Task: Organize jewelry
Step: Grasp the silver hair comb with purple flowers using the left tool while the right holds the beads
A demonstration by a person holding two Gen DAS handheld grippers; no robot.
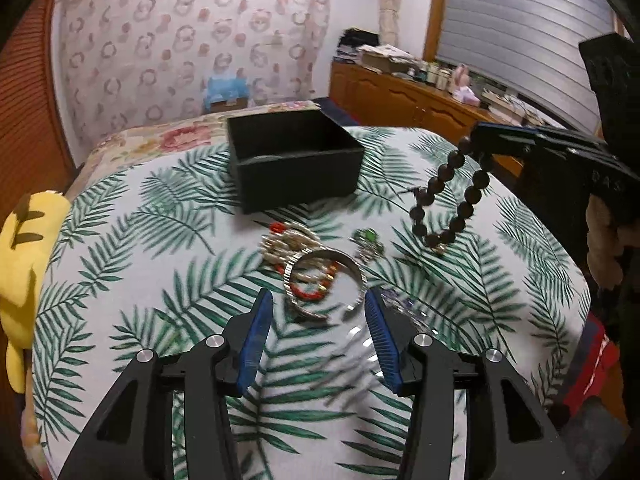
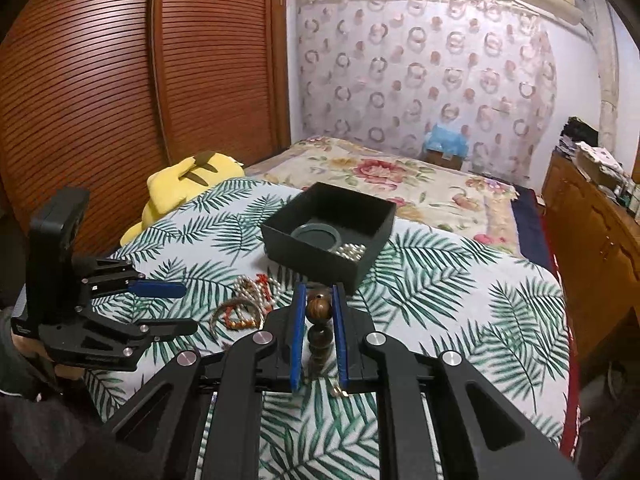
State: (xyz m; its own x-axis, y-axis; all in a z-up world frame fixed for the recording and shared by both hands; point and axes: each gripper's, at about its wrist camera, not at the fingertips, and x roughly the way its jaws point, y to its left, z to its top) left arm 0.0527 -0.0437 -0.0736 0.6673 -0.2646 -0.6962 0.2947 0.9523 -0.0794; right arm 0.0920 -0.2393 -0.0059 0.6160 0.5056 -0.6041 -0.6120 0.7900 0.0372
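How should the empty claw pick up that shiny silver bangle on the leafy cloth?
Pinch the near rim of the silver bangle from above, one finger inside the ring and one outside. It looks to lie nearly flat with beads tangled in its middle, so its thin band is probably the easiest part to catch. The left claw is open right in front of it.

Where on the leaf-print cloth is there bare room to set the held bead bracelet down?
Bare cloth lies right of the black box toward the bed's edge, and left of the jewelry pile toward the yellow plush. Between pile and box is crowded.
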